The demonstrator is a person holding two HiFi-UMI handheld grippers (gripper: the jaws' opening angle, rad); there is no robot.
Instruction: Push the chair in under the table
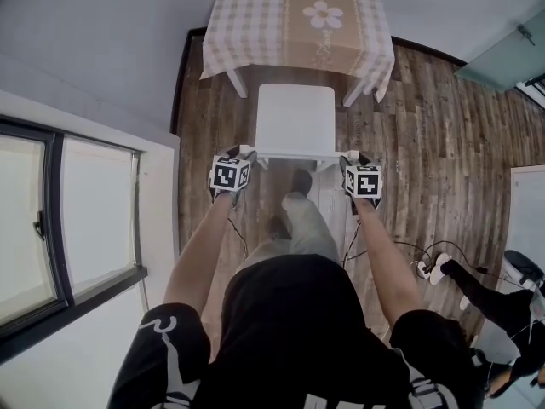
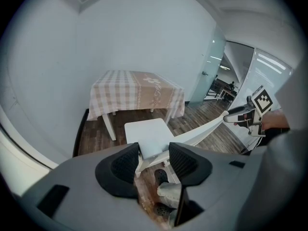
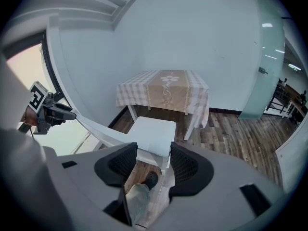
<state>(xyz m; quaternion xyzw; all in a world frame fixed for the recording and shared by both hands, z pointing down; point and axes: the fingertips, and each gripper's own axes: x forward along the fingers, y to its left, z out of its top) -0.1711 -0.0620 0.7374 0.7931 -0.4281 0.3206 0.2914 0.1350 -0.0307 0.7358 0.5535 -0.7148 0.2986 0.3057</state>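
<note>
A white chair stands on the wood floor, its seat facing a table covered with a checked cloth that has a flower print. The seat's front edge lies near the table's near edge. My left gripper sits at the left end of the chair's top back rail, and my right gripper at the right end. In the left gripper view the rail runs from between the wide jaws of the left gripper across to the other gripper. The right gripper likewise straddles the rail. Both stand open around it.
A white wall and a dark-framed window run along the left. My own leg and shoe are just behind the chair. Cables and a white plug lie on the floor at right, near another person's leg. A glass door stands far right.
</note>
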